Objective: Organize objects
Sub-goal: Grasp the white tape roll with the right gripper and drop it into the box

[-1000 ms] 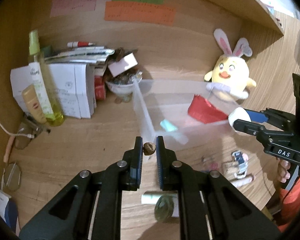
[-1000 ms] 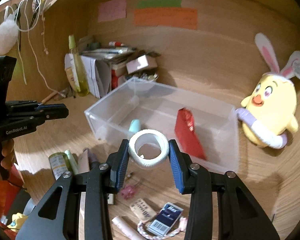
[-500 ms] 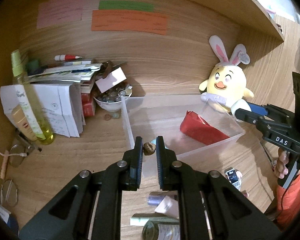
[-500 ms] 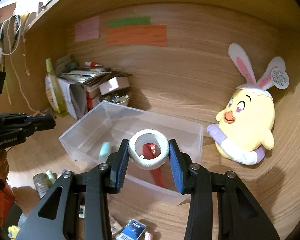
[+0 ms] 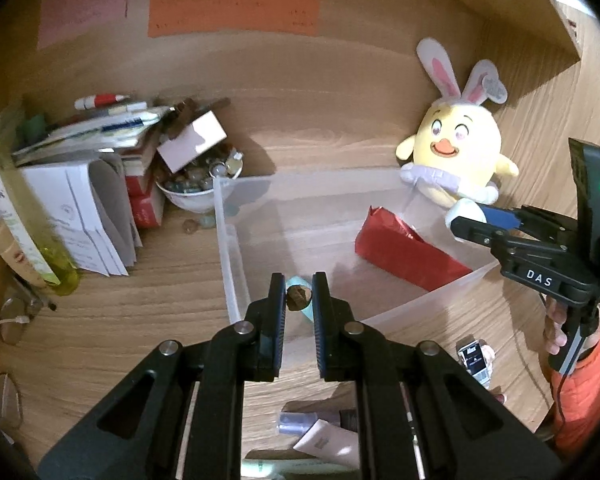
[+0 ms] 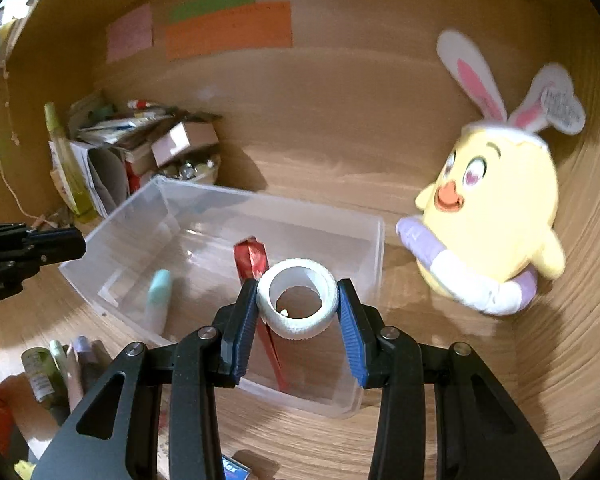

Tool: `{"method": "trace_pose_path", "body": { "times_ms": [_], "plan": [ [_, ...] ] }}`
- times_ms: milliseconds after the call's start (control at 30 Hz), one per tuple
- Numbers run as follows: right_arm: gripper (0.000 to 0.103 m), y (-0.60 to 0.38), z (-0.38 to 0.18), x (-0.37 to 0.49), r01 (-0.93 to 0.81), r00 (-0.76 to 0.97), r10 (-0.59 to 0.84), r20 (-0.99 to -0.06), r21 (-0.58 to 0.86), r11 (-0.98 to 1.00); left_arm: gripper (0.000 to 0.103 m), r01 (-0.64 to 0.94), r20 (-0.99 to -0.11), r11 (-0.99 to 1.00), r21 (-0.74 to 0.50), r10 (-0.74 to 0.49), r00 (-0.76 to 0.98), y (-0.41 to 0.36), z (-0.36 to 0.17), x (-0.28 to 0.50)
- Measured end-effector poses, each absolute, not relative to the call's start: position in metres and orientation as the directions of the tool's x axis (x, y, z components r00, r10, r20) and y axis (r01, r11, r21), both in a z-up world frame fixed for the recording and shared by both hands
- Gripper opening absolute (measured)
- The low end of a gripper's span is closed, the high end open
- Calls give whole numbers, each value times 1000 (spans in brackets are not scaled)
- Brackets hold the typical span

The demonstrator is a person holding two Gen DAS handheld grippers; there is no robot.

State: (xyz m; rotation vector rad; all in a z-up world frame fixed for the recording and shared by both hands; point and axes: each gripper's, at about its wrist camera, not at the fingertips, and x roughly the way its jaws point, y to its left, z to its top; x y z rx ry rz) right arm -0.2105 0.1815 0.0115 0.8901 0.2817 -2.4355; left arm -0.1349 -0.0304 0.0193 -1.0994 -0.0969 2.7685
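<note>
**Two small items held over the clear bin**

Item 1: a small brown nut-like object (image 5: 299,298), pinched between the tips of the left tongs (image 5: 299,300), which are clenched on it. It is held above the near left corner of the clear plastic bin (image 5: 225,240). The left tongs are angled downward and forward toward the bin.

Item 2: a white tape roll (image 6: 298,298), gripped at its sides by the blue-padded right tongs (image 6: 298,300), its open centre turned toward the camera. It is held over the near wall of the bin (image 6: 374,256), the tongs tilted downward. In the left wrist view the right tongs (image 5: 466,222) are seen at the bin's right end, carried by a hand (image 5: 556,326) with an orange sleeve (image 5: 580,400).

Bin contents: a red foil packet (image 5: 404,250) lying toward the right half, and a pale mint tube (image 6: 158,300) lying toward the left end.

Surroundings, on the wooden surface (image 5: 140,320): a yellow plush chick with rabbit ears (image 6: 496,216) just beside the bin's far right corner; a white bowl of small trinkets (image 5: 198,188) near the far left corner; a stack of papers and books (image 5: 84,184) beside the bowl; a yellow-green bottle (image 5: 28,216) at the left. Small tubes and bottles (image 5: 320,432) are scattered on the near side of the bin. Coloured paper notes (image 5: 232,12) are fixed to the back wall.
</note>
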Motion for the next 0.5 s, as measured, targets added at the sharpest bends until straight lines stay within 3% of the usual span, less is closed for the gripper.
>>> {"method": "trace_pose_path", "body": {
  "times_ms": [500],
  "plan": [
    [36,175,-2,-216,556,-621,-384,-683,-38,-830,12,-136,-713,-985,-106,170,-680,-23,3,-152]
  ]
}}
